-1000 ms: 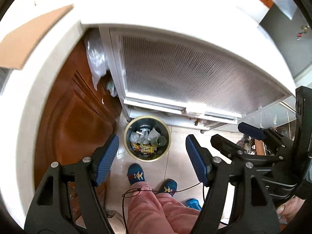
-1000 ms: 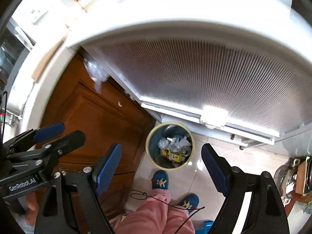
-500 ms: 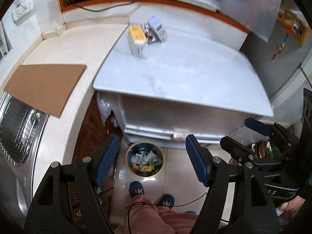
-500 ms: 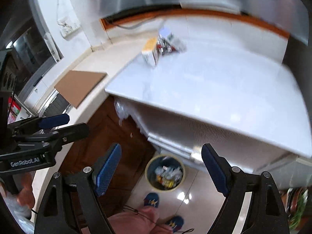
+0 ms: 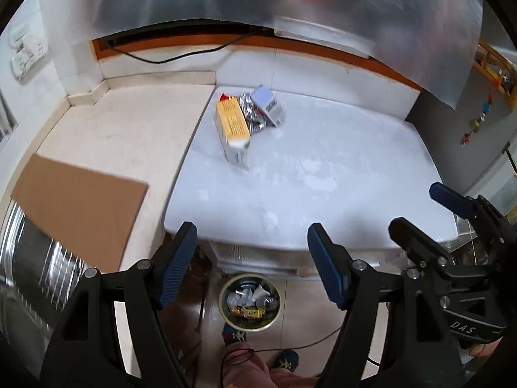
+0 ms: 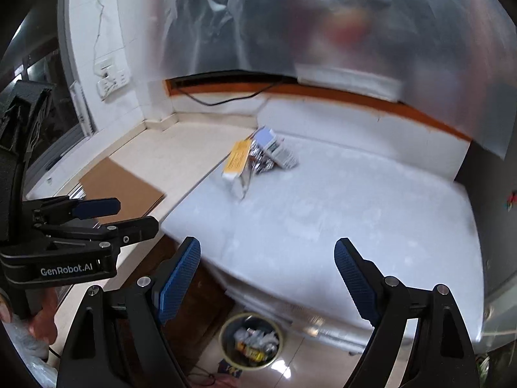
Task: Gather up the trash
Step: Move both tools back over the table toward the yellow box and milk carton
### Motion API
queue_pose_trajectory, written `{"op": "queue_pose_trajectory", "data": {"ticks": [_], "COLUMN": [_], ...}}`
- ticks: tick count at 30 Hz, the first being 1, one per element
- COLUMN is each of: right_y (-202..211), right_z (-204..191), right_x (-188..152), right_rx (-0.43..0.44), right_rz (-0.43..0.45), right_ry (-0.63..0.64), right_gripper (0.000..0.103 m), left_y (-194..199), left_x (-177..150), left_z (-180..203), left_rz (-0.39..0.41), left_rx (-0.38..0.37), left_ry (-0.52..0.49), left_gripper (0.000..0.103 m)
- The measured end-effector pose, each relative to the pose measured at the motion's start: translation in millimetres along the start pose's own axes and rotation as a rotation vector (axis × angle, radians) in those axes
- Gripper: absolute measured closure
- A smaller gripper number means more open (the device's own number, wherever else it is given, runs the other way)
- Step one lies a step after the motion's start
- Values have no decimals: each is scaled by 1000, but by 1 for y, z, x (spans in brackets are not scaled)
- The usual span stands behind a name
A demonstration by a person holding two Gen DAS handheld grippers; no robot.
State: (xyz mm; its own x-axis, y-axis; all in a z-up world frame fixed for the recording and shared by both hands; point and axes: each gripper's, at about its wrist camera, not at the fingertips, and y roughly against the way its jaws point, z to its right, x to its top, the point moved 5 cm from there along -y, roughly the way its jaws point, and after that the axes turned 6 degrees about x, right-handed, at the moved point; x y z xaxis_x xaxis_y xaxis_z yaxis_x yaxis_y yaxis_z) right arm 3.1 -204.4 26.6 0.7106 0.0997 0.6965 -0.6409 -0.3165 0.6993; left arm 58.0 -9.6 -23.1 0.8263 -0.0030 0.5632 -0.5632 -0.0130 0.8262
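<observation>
A small heap of trash lies at the far left of the white appliance top (image 5: 323, 168): an orange-and-white carton (image 5: 233, 132) (image 6: 238, 165), a crumpled foil wrapper (image 5: 251, 114) (image 6: 258, 160) and a pale blue-and-white box (image 5: 269, 105) (image 6: 276, 147). A round bin (image 5: 249, 302) (image 6: 252, 339) full of trash stands on the floor below the front edge. My left gripper (image 5: 252, 263) is open and empty, held above the front edge. My right gripper (image 6: 267, 273) is open and empty, beside it; it also shows in the left wrist view (image 5: 420, 213).
A beige counter (image 5: 129, 129) adjoins on the left with a brown cardboard sheet (image 5: 77, 207) over a metal sink rack (image 5: 38, 274). A wooden cabinet (image 6: 190, 310) is below. Plastic film (image 6: 323, 16) covers the back wall. The person's feet (image 5: 236, 336) stand by the bin.
Both grippers have risen and tilted up from looking down at the bin and the appliance front. The appliance top and trash heap have come into full view. Both stay open.
</observation>
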Motion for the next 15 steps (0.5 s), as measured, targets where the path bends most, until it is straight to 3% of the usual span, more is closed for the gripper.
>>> {"op": "queue_pose_trajectory", "data": {"ticks": [8,15], "right_y": [-70,-152], "right_z": [27,48], "right_x": [62,79], "right_rx": [-106,-121], "right_rz": [8,-39], "right_ry": [-50,-129], "right_gripper": [20,26], "left_y": [-77,-158], "left_x": [62,90], "left_z": [-24,-45], "left_rz": [-63,-150], "left_rx": [-25,-47], "left_ry": [-19,30], "left_gripper": [35,32]}}
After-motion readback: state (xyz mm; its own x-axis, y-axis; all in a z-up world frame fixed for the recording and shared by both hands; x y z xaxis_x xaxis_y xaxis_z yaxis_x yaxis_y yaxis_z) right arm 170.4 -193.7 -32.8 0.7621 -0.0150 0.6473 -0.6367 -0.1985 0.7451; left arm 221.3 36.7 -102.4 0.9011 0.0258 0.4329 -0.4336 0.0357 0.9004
